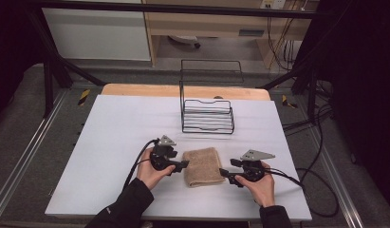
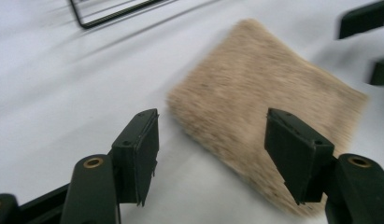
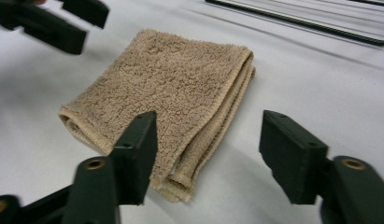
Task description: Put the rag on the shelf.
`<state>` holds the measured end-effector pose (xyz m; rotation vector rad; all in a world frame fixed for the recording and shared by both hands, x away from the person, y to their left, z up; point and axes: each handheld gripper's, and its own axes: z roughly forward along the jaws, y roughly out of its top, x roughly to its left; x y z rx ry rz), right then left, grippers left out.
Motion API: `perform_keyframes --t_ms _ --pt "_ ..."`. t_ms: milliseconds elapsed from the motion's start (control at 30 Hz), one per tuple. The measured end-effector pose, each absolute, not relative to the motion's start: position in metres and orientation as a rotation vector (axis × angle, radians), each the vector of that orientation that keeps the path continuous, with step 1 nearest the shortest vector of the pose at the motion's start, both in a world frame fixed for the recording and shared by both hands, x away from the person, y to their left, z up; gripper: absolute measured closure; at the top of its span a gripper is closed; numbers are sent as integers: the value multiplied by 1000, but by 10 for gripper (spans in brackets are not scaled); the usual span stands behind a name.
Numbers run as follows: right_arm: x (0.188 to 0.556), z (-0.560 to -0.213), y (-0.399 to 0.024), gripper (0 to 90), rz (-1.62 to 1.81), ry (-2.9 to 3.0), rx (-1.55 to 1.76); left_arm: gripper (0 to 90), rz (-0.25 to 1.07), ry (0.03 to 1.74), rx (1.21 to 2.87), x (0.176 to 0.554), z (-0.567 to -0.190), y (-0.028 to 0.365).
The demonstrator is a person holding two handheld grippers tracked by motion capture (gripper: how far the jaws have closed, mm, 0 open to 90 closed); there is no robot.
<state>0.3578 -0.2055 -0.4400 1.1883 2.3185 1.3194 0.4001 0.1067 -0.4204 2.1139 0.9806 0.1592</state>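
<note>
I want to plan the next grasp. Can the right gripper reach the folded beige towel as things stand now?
Probably yes. The right gripper sits just beside the folded towel, with its jaws open and pointing at the towel's near edge. Nothing lies between them on the white table; the left gripper is at the opposite side.

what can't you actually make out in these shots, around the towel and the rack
- Towel: left gripper view is motion-blurred, so its folds and edges are smeared; its near corner sits behind the jaw.
- Wire rack: right gripper view's top edge cuts it off.
- Towel's underside: hidden against the table in the high view.
</note>
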Motion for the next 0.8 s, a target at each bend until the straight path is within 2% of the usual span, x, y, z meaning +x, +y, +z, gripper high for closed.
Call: perform_keyframes --t_ms 33,167,367,400,433,667,800 --pt "358 -440 -206 322 1319 2319 1188 355 155 1006 2110 405 -423 106" --pt "360 -441 -207 227 1311 2327 1208 370 169 1066 2109 418 -430 100" --pt "362 -443 -211 168 1312 2305 1213 515 222 1108 2116 428 -437 91" --pt "363 -442 -211 158 1323 2294 1205 574 218 1116 2112 429 -438 90" --pt "363 -442 -211 158 1323 2294 1205 574 205 1116 2109 430 -439 90" --pt "367 -443 -210 107 1320 2292 1198 740 166 1103 2121 429 -442 87" --pt "372 -442 -208 75 1327 2289 1204 784 159 1098 2124 429 -444 85"
